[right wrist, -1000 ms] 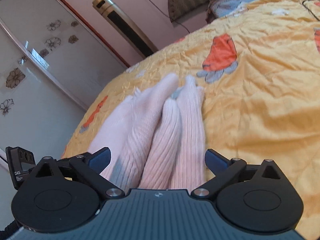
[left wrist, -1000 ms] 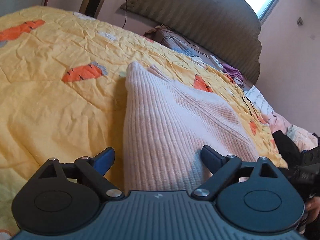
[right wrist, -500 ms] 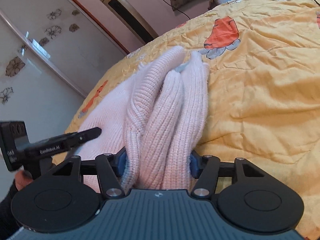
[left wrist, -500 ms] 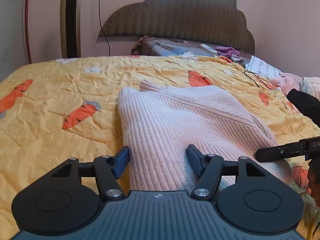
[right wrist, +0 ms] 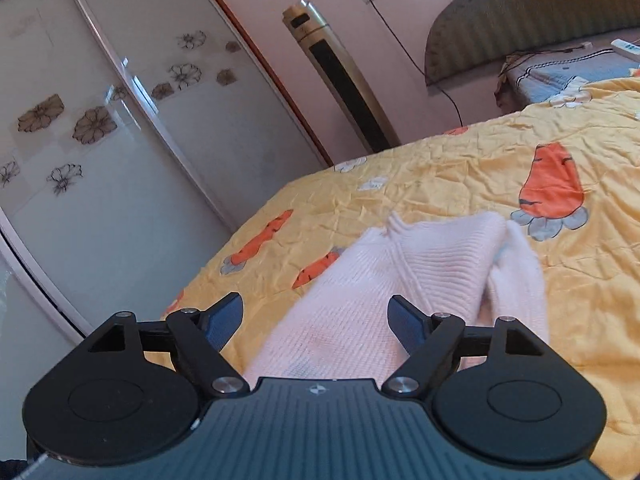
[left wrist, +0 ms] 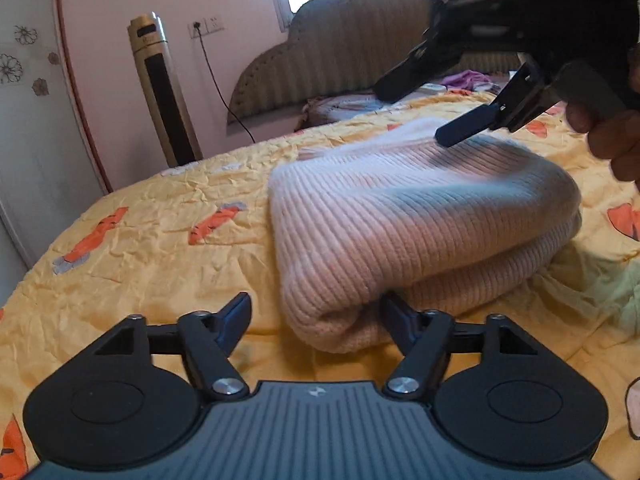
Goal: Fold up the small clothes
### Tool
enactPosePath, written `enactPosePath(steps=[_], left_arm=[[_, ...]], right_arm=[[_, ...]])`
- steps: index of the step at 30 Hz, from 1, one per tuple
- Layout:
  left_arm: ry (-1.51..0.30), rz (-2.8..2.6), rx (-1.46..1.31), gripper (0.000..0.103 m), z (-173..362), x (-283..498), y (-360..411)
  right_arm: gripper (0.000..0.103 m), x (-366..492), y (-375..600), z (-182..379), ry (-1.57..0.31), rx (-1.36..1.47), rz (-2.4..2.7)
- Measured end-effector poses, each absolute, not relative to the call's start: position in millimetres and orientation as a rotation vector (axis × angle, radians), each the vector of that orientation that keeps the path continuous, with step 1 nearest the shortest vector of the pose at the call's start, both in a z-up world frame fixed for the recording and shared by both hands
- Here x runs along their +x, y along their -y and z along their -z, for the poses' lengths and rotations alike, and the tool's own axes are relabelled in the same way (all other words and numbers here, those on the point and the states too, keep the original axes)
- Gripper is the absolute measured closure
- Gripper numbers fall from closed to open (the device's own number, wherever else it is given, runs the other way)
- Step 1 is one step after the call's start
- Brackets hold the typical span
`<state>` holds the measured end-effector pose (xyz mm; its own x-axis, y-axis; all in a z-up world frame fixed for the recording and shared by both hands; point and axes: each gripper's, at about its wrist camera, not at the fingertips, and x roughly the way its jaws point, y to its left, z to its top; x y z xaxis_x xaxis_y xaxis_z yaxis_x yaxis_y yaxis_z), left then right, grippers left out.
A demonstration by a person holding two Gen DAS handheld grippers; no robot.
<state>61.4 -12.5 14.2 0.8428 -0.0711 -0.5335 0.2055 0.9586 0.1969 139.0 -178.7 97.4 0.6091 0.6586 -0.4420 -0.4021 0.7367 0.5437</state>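
**Folded sweater lies ahead and to the right of the left claw**

The pink ribbed sweater (left wrist: 420, 232) rests doubled on the carrot-print bedspread (left wrist: 140, 256), its long axis running away rightward. The left gripper (left wrist: 316, 320), jaws half-wide and just closing, straddles only its near corner, nothing pinched. The right gripper (right wrist: 316, 320), reopening, hovers above, empty.

One sweater (left wrist: 404, 216); one bed (left wrist: 160, 276); two claws, left (left wrist: 316, 320) and right (right wrist: 316, 316); one fan (left wrist: 164, 92); one headboard (left wrist: 340, 52); one hand (left wrist: 612, 136).
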Motion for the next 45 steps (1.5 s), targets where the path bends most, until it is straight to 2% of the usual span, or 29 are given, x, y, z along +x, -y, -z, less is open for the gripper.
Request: enactPosePath(steps=[2, 3, 8, 14, 18, 21, 23, 26, 28, 32, 36, 39, 42, 44, 45], left_arm=[[-0.533, 0.169, 0.240, 0.044, -16.9, 57.3, 12.1], [-0.530, 0.161, 0.255, 0.042, -16.7, 58.4, 10.9], [-0.574, 0.159, 0.211, 0.040, -11.3, 81.8, -13.9], [-0.585, 0.165, 0.146, 0.039, -1.6, 86.6, -26.6], [-0.599, 0.136, 0.166, 0.022, -4.9, 85.8, -24.9], [-0.623, 0.152, 0.177, 0.022, -17.7, 74.4, -25.2], [-0.649, 0.177, 0.175, 0.023, -27.6, 65.5, -29.8], [-0.647, 0.283, 0.021, 0.021, -47.7, 52.3, -49.9], [-0.645, 0.270, -0.088, 0.009, -58.6, 58.4, -61.9], [-0.642, 0.222, -0.279, 0.009, -55.9, 97.2, -80.9], [-0.807, 0.283, -0.557, 0.010, -19.6, 145.6, -86.3], [-0.848, 0.335, -0.581, 0.010, -8.1, 158.1, -71.4], [-0.862, 0.318, -0.544, 0.020, -5.8, 167.3, -57.4], [-0.866, 0.302, -0.518, 0.030, -11.8, 167.1, -53.6], [-0.860, 0.297, -0.504, 0.040, -17.6, 164.0, -53.2]], right_arm=[[0.018, 154.4, 164.3, -78.6, -0.770, 0.392, -0.612], [0.021, 159.1, 160.2, -67.6, -0.805, 0.363, -0.578], [0.022, 135.6, 145.3, -49.5, -0.705, 0.178, -0.595], [0.028, 143.3, 152.4, -45.5, -0.737, 0.209, -0.620], [0.028, 139.0, 152.5, -43.5, -0.714, 0.200, -0.628], [0.027, 132.1, 151.5, -48.6, -0.691, 0.187, -0.612], [0.021, 122.3, 156.2, -61.0, -0.686, 0.210, -0.573], [0.003, 105.9, 182.0, -77.3, -0.632, 0.298, -0.546], [0.000, 98.8, 200.5, -80.9, -0.616, 0.324, -0.504], [0.000, 102.8, 239.9, -68.0, -0.645, 0.400, -0.375], [0.001, 122.3, 257.7, -30.1, -0.816, 0.560, -0.346], [0.001, 127.8, 250.7, -8.5, -0.890, 0.677, -0.424], [0.004, 128.5, 233.2, -6.4, -0.891, 0.645, -0.476], [0.009, 126.7, 217.0, -9.0, -0.873, 0.538, -0.476], [0.013, 125.2, 209.5, -10.8, -0.869, 0.487, -0.474]])
